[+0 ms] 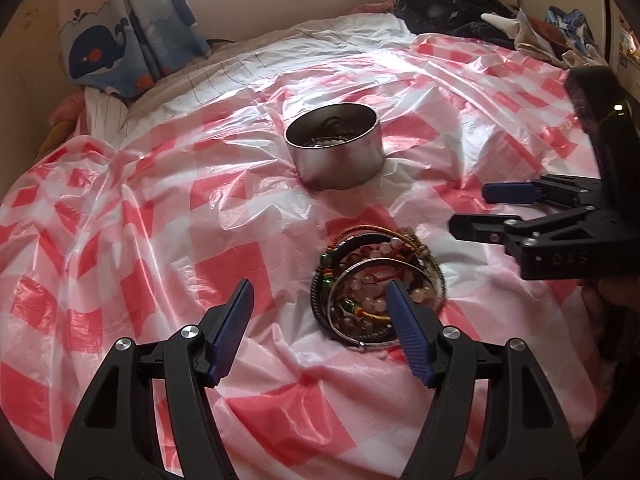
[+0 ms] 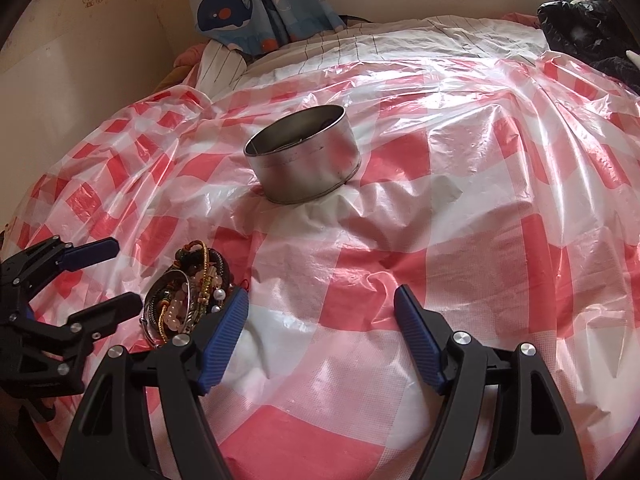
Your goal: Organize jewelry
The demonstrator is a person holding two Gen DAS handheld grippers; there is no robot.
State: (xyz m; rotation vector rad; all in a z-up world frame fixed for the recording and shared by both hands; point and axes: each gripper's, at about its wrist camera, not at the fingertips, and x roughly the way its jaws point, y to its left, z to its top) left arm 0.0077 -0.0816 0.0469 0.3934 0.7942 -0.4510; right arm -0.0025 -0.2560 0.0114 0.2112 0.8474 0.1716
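A pile of bracelets (image 1: pixel 374 280), beaded, corded and metal, lies on the red-and-white checked plastic sheet. It also shows in the right wrist view (image 2: pixel 188 292). A round metal tin (image 1: pixel 334 146) stands beyond it, with some beads inside; in the right wrist view the tin (image 2: pixel 304 156) is ahead and its contents are mostly hidden. My left gripper (image 1: pixel 320 288) is open and empty, its right finger over the pile's near edge. My right gripper (image 2: pixel 322 294) is open and empty, to the right of the pile; it shows in the left wrist view (image 1: pixel 468 210).
The checked sheet (image 2: pixel 440 240) covers a soft, wrinkled bed. A whale-print curtain (image 1: pixel 120 40) hangs at the back left by the wall. Dark clothes (image 1: pixel 460 4) are heaped at the back right.
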